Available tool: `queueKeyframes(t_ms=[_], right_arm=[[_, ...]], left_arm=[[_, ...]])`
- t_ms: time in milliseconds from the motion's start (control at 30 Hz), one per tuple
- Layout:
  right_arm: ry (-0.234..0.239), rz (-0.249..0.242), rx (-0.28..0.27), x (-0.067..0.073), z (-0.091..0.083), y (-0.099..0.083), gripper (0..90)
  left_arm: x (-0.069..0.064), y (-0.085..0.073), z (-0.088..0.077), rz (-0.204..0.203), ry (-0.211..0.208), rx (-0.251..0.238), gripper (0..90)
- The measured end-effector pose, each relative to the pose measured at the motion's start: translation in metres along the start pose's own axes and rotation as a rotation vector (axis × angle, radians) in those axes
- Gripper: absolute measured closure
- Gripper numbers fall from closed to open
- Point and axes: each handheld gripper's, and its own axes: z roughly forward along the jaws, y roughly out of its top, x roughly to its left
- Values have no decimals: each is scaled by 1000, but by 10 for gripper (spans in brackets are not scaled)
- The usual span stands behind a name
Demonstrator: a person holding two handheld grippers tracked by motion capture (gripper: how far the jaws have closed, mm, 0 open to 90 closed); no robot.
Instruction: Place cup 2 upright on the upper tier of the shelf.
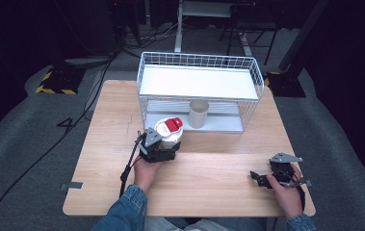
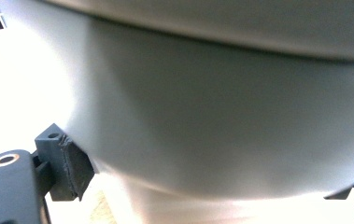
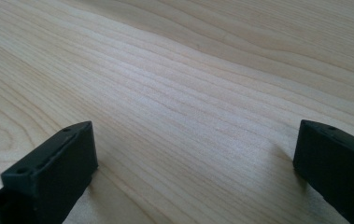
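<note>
A white round container (image 1: 169,133) with a red flap on its lid stands on the wooden table (image 1: 209,187), just in front of the wire rack's lower shelf. My left gripper (image 1: 162,147) is shut on its lower body. In the left gripper view the container's pale wall (image 2: 221,116) looms close, and the left pad (image 2: 72,168) presses against it. My right gripper (image 1: 261,179) rests low over the table at the front right, open. In the right gripper view its jaws stand wide apart over bare wood (image 3: 193,107), with nothing between them.
A white wire rack (image 1: 198,91) with two shelves stands at the back middle of the table. A beige cup (image 1: 198,113) sits upright on its lower shelf, just right of the container. Cables cross the grey floor to the left.
</note>
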Motion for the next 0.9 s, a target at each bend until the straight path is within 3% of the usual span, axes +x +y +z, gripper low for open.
queueKeyframes(t_ms=[367, 567, 900], right_arm=[[0, 0, 0, 0, 0, 0, 0], [0, 0, 0, 0, 0, 0, 0], [0, 0, 0, 0, 0, 0, 0]], left_arm=[[2, 5, -11, -8, -10, -12, 132], [1, 16, -21, 1, -12, -6, 132], [-2, 38, -39, 8, -31, -39, 132]])
